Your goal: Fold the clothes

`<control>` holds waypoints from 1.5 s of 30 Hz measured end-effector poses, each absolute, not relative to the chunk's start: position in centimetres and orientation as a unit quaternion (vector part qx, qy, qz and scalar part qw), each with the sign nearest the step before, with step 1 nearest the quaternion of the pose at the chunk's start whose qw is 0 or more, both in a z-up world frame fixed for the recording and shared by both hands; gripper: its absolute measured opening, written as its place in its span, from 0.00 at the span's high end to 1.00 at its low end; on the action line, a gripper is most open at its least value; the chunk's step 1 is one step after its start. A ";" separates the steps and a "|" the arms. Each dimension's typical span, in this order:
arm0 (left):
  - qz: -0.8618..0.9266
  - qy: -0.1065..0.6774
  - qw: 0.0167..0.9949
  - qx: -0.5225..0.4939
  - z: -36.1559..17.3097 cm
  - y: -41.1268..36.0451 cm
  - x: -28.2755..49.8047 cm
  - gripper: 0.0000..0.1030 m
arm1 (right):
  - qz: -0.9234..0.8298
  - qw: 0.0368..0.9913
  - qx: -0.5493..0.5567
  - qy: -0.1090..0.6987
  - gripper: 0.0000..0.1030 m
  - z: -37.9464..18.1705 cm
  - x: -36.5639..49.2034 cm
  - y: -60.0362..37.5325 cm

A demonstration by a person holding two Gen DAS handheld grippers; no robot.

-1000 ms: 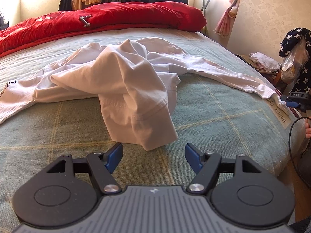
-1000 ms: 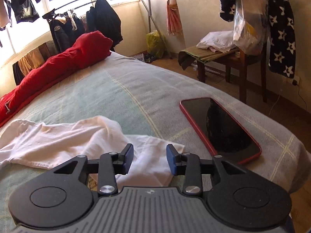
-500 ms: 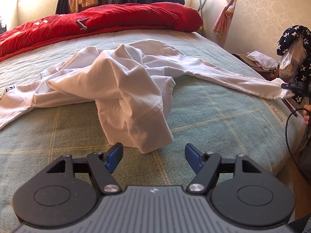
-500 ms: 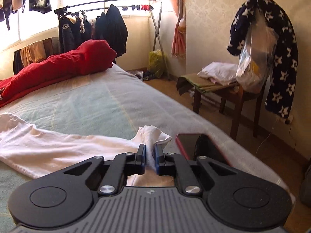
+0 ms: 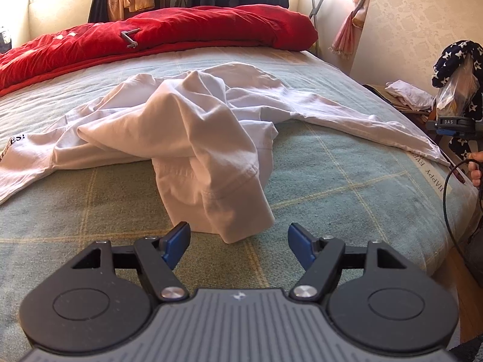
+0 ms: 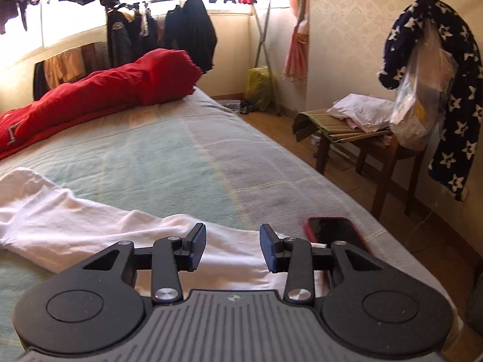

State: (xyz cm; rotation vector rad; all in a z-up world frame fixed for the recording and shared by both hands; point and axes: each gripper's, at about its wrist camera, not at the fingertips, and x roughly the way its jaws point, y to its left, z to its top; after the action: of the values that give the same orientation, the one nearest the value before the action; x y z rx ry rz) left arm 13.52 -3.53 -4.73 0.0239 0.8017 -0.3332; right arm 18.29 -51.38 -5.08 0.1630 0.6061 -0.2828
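White shirt (image 5: 193,138) crumpled on the green bed (image 5: 347,187), both grippers free of it.

Left wrist view: the shirt fills the middle of the frame, one sleeve stretched to the right edge; the left gripper (image 5: 238,244) at the bottom stands wide, nothing between its pads. Right wrist view: the sleeve (image 6: 90,229) lies at lower left, under the right gripper (image 6: 232,246), whose jaws are opening and pinch no cloth; a red phone (image 6: 335,232) lies just to the right.

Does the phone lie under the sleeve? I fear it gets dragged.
No, the red phone lies bare on the bed beside the white sleeve.
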 end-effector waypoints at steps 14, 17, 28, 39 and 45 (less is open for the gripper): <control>-0.170 0.358 0.918 0.002 -1.8 2.0 15.3 0.30 | 0.118 0.944 0.040 0.304 0.50 -3.2 21.5 -37.8; -0.167 0.350 0.921 0.011 -0.4 4.5 17.6 0.30 | 0.162 0.938 0.031 0.306 0.50 -1.9 23.5 -36.1; -0.147 0.372 0.916 -0.029 -0.6 13.2 35.3 0.58 | 0.317 0.890 0.022 0.328 0.79 1.7 38.4 -26.1; -0.146 0.391 0.908 -0.031 -4.4 16.0 44.8 0.58 | 0.455 0.801 -0.067 0.383 0.79 -1.9 49.1 -8.0; -0.159 0.397 0.903 -0.042 -6.3 17.2 47.0 0.58 | 0.440 0.776 -0.114 0.436 0.80 -6.7 47.8 -6.9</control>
State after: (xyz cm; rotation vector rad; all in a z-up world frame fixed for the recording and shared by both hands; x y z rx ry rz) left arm 46.99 17.23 -6.35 -0.0874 0.8199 -0.3286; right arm 47.78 -6.87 -6.68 -0.2476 0.9433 0.9528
